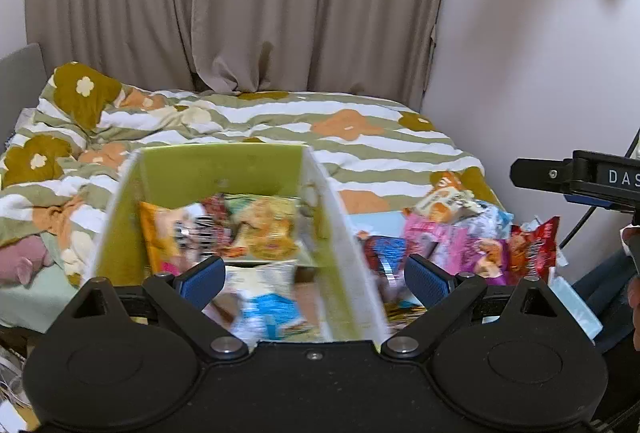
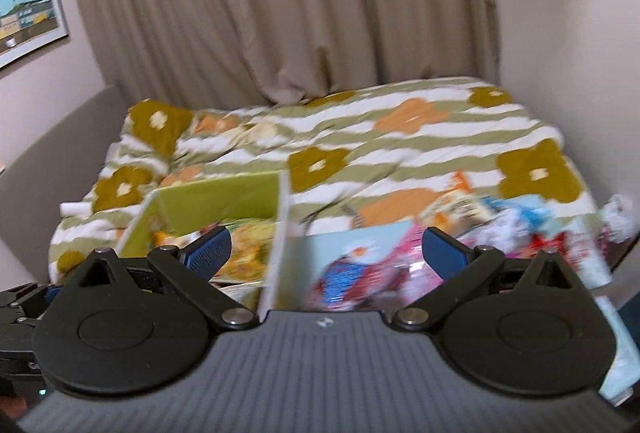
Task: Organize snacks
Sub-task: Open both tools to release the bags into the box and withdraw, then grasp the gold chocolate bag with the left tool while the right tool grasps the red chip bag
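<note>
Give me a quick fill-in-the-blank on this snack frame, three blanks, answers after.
1. Both the left gripper and the right gripper are ____, holding nothing.
2. The box with packets already inside is ____ in colour.
3. The loose snack packets lie to the ____ of that box on the bed.

Answers: open; green; right

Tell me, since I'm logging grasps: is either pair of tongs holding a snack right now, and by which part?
Nothing is held. The left tongs and right tongs are both open and empty above the green box and loose snack packets.
</note>
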Tool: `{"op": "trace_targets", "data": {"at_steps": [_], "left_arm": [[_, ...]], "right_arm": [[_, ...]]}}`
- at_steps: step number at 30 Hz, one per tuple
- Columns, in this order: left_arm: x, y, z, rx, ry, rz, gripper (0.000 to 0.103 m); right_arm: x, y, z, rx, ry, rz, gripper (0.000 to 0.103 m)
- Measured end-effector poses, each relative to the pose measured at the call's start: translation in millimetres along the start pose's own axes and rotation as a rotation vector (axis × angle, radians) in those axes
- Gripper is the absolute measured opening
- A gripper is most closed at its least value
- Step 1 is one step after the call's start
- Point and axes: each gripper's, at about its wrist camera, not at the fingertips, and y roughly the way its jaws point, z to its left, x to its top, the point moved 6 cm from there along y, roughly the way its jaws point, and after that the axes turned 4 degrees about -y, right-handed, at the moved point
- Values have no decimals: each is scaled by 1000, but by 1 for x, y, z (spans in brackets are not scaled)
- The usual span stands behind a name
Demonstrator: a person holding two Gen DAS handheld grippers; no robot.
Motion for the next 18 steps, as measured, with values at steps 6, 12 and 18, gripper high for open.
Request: {"op": "trace_targets", "data": {"at_steps": [6, 12, 18], "left_arm": [[-7, 22, -57, 14, -30, 30, 98], [-20, 47, -101, 57, -73, 56, 98], [-42, 81, -126, 123, -117, 119, 98]], "right_arm": [[-4, -3, -68, -54, 14, 19, 103], [-11, 3, -121, -92, -29, 37, 103], [-27, 24, -157, -81, -49, 87, 103]]}}
